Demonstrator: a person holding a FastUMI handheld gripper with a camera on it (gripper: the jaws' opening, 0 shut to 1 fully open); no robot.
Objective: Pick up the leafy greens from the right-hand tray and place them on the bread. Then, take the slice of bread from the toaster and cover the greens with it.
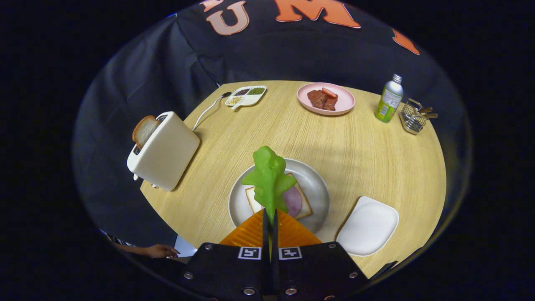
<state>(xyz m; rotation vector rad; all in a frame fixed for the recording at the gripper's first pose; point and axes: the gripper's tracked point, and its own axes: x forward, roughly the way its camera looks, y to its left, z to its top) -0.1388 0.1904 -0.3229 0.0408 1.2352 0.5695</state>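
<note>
Worktop (334, 142), light wood, carries everything. Toaster (165, 150) stands near its left edge w/ a bread slice (144, 130) sticking up out of the slot, so it's reachable for the covering step later; cord runs off toward the back.

Grey plate (311, 184) sits just ahead of the tool, holding the base bread (303, 207) w/ a round of ham (292, 201) on top. White tray (368, 225) to the right of the plate lies bare, which fits the greens having come off it.

Pink plate (345, 102) at the back holds dark meat pieces plus a red strip, prob. sausage. Bottle (389, 99) stands upright right of it; small wire basket (413, 118) beside the bottle has some handles poking out, contents too small to tell. Divided dish (246, 96) at back left holds dark, green & pale bits in separate compartments.

Leafy greens (269, 179) are pinched at the stem end, leaf standing up over the grey plate and the bread, above them rather than resting, I'd judge. Tool (270, 219) is clenched on the greens, fingers nearly together w/ the stem between. Held over the bread so a release drops it onto the ham. First step looks near done; toaster slice not yet touched.

A hand (161, 251) rests near the worktop's near-left edge.
</note>
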